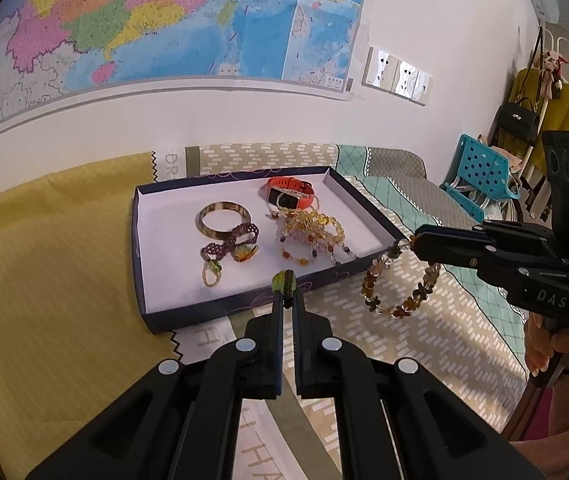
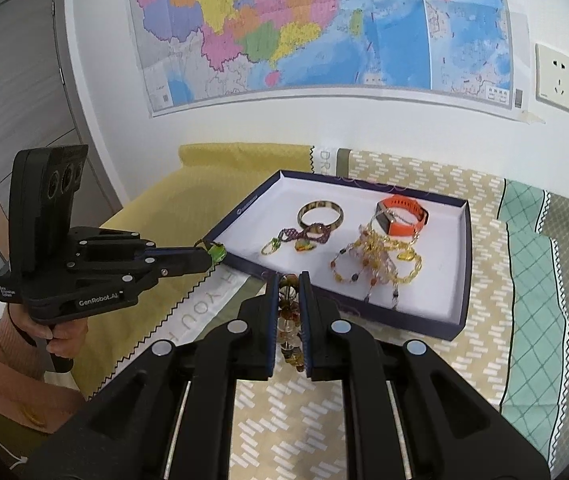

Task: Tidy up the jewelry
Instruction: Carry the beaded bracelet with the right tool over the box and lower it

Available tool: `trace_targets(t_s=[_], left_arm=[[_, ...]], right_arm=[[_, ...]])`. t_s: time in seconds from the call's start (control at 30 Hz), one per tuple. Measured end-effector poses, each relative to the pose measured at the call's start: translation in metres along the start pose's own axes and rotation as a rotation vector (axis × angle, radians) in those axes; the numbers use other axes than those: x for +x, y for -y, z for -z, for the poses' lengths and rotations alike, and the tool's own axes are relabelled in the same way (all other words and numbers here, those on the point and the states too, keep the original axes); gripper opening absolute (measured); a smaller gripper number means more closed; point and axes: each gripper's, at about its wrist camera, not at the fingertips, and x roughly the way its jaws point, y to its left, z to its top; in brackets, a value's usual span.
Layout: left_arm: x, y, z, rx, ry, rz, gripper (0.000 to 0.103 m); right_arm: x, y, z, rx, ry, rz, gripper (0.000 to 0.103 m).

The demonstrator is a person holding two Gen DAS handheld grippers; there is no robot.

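The left gripper [image 1: 287,276] is clamped on a small green bead piece [image 1: 282,280], held at its fingertips just over the near wall of the shallow dark-sided box [image 1: 140,280]; from the right wrist view the same gripper [image 2: 214,254] sits at about 9 o'clock of the box, the green piece [image 2: 217,252] at its tip. The right gripper [image 1: 412,240] pinches an amber bead bracelet [image 1: 400,284], which hangs in a loop beside the box's corner at roughly 4 o'clock — outside the box, above the patterned cloth [image 1: 424,340]. Inside the box lie a horn-coloured bangle [image 1: 224,220] toward 10 o'clock, a purple bead strand [image 1: 228,244] touching it, an orange watch [image 1: 288,194] toward 1 o'clock, and a tangle of yellow and clear beads [image 1: 312,232] just below the watch. A map [image 1: 164,20] hangs on the wall behind.
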Motion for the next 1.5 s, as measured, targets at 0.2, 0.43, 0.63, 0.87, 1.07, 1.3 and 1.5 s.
trace_targets(t_s=[0.2, 0.43, 0.63, 0.87, 1.07, 1.3, 1.5], left_arm=[[0.001, -0.001, -0.005, 0.005, 0.006, -0.008, 0.003], [0.003, -0.001, -0.011, 0.013, 0.016, -0.016, 0.003], [0.007, -0.003, -0.013, 0.008, 0.015, -0.021, 0.003], [0.01, -0.005, -0.018, 0.01, 0.015, -0.026, 0.003], [0.011, -0.005, -0.02, 0.014, 0.016, -0.027, 0.003], [0.014, -0.005, -0.023, 0.017, 0.013, -0.029, 0.003], [0.016, -0.005, -0.026, 0.023, 0.011, -0.029, 0.003]], right_arm=[[0.003, 0.003, -0.009, -0.008, 0.013, 0.006, 0.01], [0.006, 0.008, -0.02, -0.013, 0.028, 0.02, 0.01], [0.008, 0.013, -0.027, -0.008, 0.036, 0.029, 0.01], [0.012, 0.018, -0.032, -0.007, 0.039, 0.044, 0.01], [0.014, 0.019, -0.035, -0.005, 0.042, 0.039, 0.01], [0.018, 0.024, -0.041, 0.0, 0.047, 0.035, 0.01], [0.021, 0.024, -0.044, 0.002, 0.051, 0.031, 0.01]])
